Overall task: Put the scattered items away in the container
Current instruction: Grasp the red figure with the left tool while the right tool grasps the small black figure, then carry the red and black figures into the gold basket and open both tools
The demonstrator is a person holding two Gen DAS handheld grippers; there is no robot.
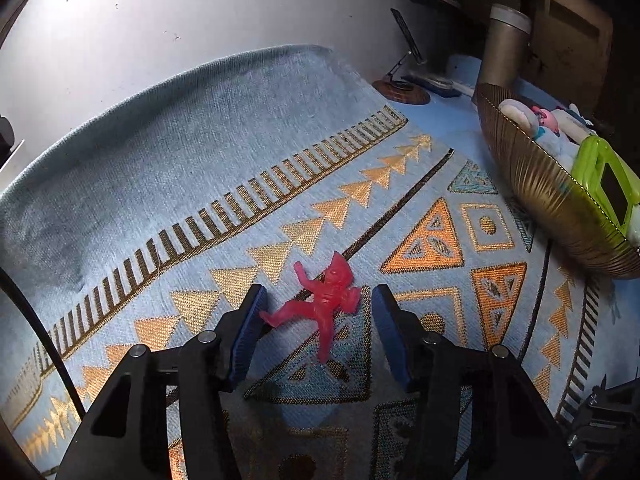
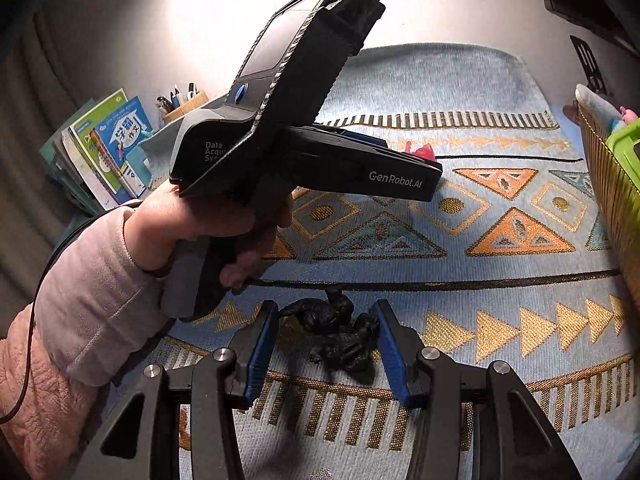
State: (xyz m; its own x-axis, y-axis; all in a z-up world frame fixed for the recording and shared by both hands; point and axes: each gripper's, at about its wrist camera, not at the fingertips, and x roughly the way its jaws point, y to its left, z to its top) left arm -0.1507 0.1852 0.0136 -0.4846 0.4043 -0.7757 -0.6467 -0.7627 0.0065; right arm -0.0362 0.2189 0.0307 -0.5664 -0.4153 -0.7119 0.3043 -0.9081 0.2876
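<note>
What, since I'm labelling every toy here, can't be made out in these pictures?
- Left wrist view: the basket contents, mostly hidden behind its rim and cut off at the right edge.
- Right wrist view: the red figure, nearly all hidden behind the left gripper.
- Right wrist view: the black figure, too dark to show its features.
- Right wrist view: the small print on the books, too small to read.

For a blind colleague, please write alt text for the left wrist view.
The left hand-held gripper straddles a red toy figure lying on a patterned blue rug, its blue pads not clearly pressing it. A ribbed golden basket holding toys stands at right.
</note>
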